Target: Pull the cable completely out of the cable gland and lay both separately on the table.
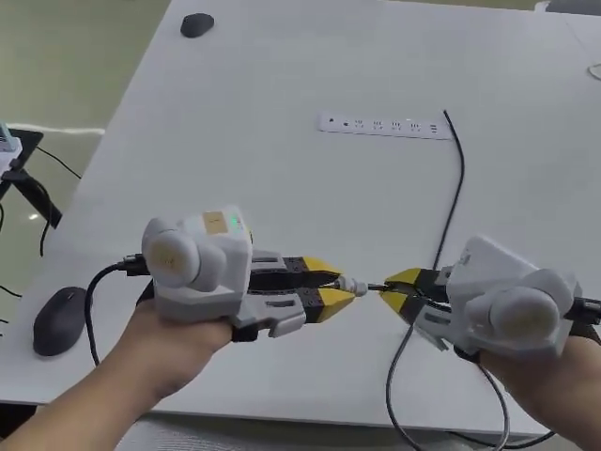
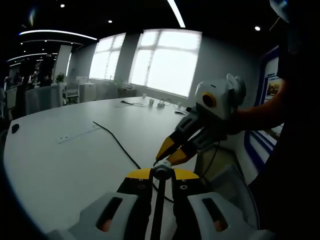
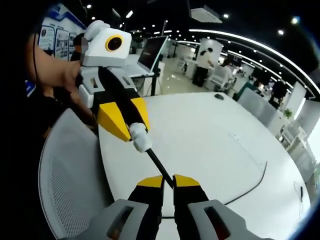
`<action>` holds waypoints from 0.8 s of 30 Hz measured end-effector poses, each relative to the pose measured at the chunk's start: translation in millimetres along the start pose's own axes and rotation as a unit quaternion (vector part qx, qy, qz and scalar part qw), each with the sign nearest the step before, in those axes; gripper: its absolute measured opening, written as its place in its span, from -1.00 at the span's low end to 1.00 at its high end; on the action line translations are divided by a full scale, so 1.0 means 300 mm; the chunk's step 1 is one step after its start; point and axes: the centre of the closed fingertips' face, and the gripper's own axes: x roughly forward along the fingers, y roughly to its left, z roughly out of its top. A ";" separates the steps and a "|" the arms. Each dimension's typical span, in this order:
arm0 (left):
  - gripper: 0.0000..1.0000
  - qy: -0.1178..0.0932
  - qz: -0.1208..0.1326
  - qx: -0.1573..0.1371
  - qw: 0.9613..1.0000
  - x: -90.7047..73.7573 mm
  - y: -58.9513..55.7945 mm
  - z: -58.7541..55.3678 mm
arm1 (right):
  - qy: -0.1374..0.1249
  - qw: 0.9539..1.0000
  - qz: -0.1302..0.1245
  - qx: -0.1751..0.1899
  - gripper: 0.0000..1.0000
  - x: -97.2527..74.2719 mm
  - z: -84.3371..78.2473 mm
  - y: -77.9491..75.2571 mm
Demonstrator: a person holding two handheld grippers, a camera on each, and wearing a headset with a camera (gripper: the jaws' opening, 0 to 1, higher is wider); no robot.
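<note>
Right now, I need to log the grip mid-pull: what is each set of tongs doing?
Left tongs: shut on the cable gland.
Right tongs: shut on the cable.

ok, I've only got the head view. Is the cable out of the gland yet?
Observer: Not yet. In the right gripper view the cable runs straight into the gland.
Operator: Who's holding the gland?
Observer: The left gripper. In its own view the gland sits clamped between its yellow tips.
Operator: And the right's grip?
Observer: The right gripper is shut on the cable a short way back from the gland, with bare cable between them.
</note>
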 end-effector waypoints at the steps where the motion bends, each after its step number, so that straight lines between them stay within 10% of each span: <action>1: -0.72 -0.001 0.000 0.000 1.000 -0.001 0.000 0.001 | 0.002 1.000 0.000 0.015 -0.98 0.002 -0.009 -0.006; 16: -0.72 0.004 0.007 0.006 1.000 -0.004 0.012 -0.008 | 0.024 0.982 0.013 0.185 -0.97 0.032 -0.109 -0.022; 24: -0.71 0.004 0.003 0.000 1.000 0.000 0.008 -0.009 | 0.019 0.987 0.006 0.157 -0.94 0.025 -0.104 -0.026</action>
